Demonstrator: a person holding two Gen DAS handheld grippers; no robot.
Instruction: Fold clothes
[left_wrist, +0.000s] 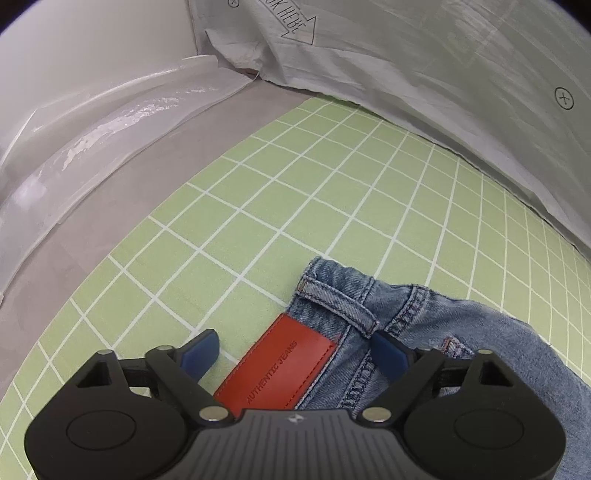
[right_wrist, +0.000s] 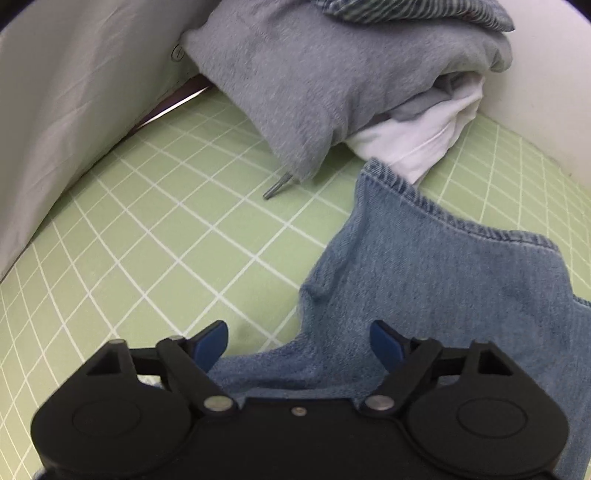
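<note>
Jeans (left_wrist: 424, 332) lie on the green grid mat (left_wrist: 258, 206), red patch (left_wrist: 277, 365) up. Left gripper (left_wrist: 295, 350) and right gripper (right_wrist: 299, 341) hover spread wide, pinching nothing. Grey sweatshirt (right_wrist: 295, 85) is piled behind.

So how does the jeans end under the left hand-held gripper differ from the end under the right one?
The end under the left hand-held gripper is the jeans' waistband, with a belt loop and a red leather patch; the end under the right hand-held gripper is plain denim ending in a stitched hem. Both are light blue denim on the green grid mat, and both grippers are open.
</note>
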